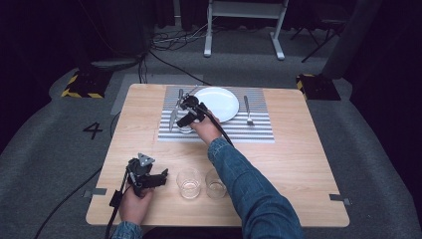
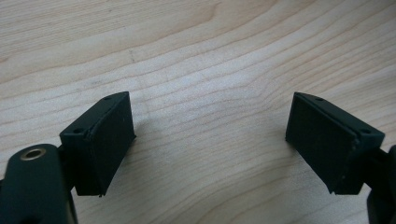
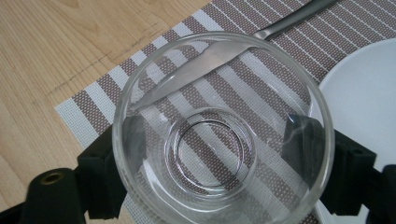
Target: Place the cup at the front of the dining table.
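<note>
My right gripper (image 1: 186, 117) is over the left part of the striped placemat (image 1: 249, 132), shut on a clear drinking glass (image 1: 185, 126). In the right gripper view the upright glass (image 3: 224, 130) sits between the two jaws of this gripper (image 3: 217, 158). A knife (image 3: 299, 16) lies on the placemat (image 3: 93, 107) just beyond the glass. A white plate (image 1: 219, 102) lies to its right. My left gripper (image 1: 160, 177) hovers at the table's front left. In the left gripper view its jaws (image 2: 210, 126) stand wide open over bare wood.
Two more clear glasses (image 1: 189, 182) (image 1: 215, 183) stand side by side near the front edge, right of the left gripper. A fork (image 1: 247, 110) lies on the placemat right of the plate, and the knife (image 1: 173, 117) left of it. The plate's rim (image 3: 364, 93) lies close to the right jaw.
</note>
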The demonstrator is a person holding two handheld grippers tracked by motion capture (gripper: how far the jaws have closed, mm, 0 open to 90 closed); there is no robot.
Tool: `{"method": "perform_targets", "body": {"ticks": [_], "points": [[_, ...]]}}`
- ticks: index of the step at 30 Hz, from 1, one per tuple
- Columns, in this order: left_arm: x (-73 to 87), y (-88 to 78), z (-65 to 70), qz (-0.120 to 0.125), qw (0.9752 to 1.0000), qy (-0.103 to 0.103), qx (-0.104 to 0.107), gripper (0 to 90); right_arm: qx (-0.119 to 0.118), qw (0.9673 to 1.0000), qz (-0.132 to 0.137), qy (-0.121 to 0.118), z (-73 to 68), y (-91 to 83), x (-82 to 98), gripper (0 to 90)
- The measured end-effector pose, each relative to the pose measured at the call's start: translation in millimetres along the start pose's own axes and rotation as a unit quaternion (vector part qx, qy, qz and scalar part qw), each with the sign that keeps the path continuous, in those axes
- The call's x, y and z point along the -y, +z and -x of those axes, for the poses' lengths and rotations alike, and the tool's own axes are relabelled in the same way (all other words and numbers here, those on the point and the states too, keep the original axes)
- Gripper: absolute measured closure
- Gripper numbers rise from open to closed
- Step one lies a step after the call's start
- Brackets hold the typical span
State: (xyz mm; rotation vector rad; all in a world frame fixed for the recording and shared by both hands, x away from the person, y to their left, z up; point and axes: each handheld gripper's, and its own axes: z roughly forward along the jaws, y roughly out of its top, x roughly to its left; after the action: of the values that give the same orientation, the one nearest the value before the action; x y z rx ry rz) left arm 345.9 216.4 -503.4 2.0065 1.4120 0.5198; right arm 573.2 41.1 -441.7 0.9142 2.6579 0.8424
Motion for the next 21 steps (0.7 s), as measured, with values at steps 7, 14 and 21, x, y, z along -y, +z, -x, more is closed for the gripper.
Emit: {"method": "perform_targets", "body": {"ticks": [7, 14, 21], "points": [[0.0, 0.0, 0.0, 0.0, 1.0, 0.0, 0.0, 15.6, 0.018, 0.9998, 0.004, -0.009, -1.5, -4.9, -0.5, 14.4], [-0.2, 0.3, 0.0, 0.001, 1.0, 0.0, -0.001, 15.6, 0.033, 0.9993, 0.011, -0.01, -3.3, -18.0, 0.0, 10.8], [-0.3, 0.1, 0.1, 0.0, 1.0, -0.001, 0.0, 15.6, 0.041, 0.9988, 0.022, -0.016, -5.6, -37.9, 0.4, 9.5]]}}
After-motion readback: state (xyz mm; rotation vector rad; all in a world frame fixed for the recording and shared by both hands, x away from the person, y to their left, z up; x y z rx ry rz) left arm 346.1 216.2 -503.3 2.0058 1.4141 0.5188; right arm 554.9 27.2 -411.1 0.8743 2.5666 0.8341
